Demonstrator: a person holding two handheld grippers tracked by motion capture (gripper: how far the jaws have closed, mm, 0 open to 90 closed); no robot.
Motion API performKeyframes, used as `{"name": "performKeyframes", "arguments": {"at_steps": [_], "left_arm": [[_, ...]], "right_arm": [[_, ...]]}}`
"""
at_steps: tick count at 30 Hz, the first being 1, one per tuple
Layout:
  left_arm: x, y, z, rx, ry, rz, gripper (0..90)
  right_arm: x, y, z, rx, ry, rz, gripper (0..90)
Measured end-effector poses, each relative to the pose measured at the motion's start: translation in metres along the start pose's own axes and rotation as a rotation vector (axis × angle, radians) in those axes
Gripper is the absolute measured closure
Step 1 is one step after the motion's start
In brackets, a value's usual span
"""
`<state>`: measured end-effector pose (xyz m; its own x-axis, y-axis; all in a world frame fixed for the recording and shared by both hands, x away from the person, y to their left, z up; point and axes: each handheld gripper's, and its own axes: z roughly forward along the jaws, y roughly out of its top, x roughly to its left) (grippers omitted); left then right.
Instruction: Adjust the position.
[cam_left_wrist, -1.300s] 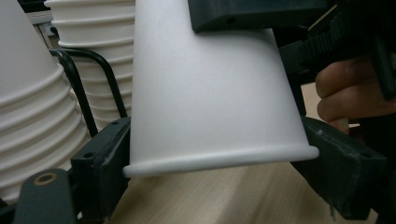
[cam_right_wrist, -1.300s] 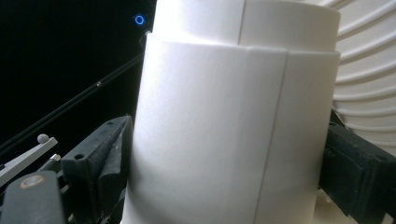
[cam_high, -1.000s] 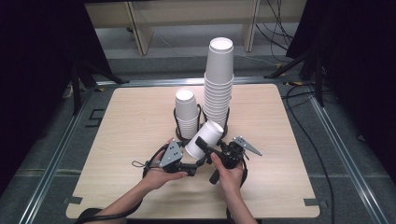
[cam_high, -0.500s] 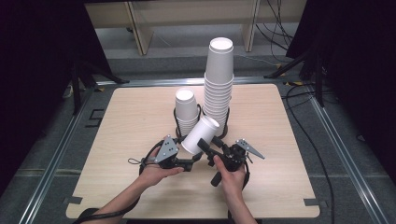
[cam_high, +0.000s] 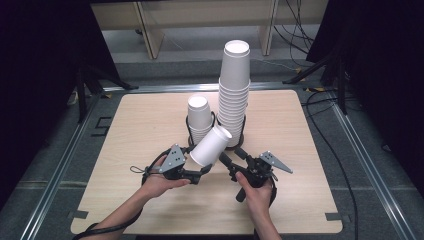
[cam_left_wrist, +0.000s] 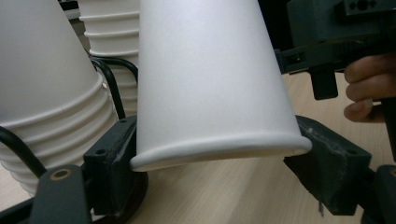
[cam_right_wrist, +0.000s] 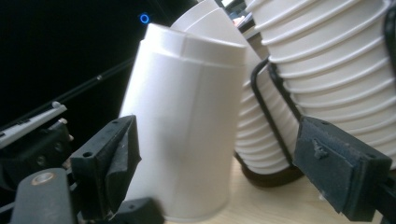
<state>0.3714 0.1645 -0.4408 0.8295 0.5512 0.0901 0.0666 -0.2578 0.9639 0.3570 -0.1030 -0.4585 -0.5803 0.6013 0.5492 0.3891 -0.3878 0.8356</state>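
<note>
A white paper cup (cam_high: 210, 146) hangs tilted over the table, base up toward the stacks. My left gripper (cam_high: 199, 163) is shut on its rolled rim. In the left gripper view the cup (cam_left_wrist: 210, 84) sits with its rim pinched between both jaws of the left gripper (cam_left_wrist: 219, 158). My right gripper (cam_high: 231, 156) points at the cup from the right. In the right gripper view the cup (cam_right_wrist: 187, 130) stands between the jaws of the right gripper (cam_right_wrist: 224, 163), which have just been closing. The left jaw is close to the cup and the right pad stands apart from it.
A tall stack of white cups (cam_high: 235, 95) and a short stack (cam_high: 199, 116) stand in black wire holders just behind the held cup. Cables trail from both grippers. The wooden table (cam_high: 310, 200) has metal rails along both sides.
The cup has swung from lying low between the grippers to tilting base-up toward the stacks. The right gripper has drawn slightly back to the right, and the left hand has barely moved.
</note>
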Motion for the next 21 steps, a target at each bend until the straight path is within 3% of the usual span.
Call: {"name": "performKeyframes", "arguments": {"at_steps": [4,7,13,15,17,21], "left_arm": [[0.004,0.004,-0.007,0.026,-0.035,0.019,21.0],[0.007,0.006,-0.01,0.035,-0.04,0.032,21.2],[0.015,0.012,-0.015,0.055,-0.035,0.051,21.1],[0.017,0.015,-0.017,0.075,-0.038,0.065,20.7],[0.018,0.017,-0.018,0.089,-0.054,0.063,20.3],[0.022,0.022,-0.02,0.132,-0.082,0.098,20.0]], "right_arm": [[-0.003,0.003,-0.008,0.024,-0.039,-0.096,20.6],[-0.006,0.004,-0.013,0.044,-0.039,-0.129,20.6],[-0.008,0.008,-0.019,0.09,-0.037,-0.25,18.1],[-0.01,0.009,-0.02,0.085,-0.029,-0.263,17.0],[-0.011,0.011,-0.023,0.096,-0.054,-0.289,16.6],[-0.013,0.014,-0.029,0.099,-0.053,-0.287,16.3]]}}
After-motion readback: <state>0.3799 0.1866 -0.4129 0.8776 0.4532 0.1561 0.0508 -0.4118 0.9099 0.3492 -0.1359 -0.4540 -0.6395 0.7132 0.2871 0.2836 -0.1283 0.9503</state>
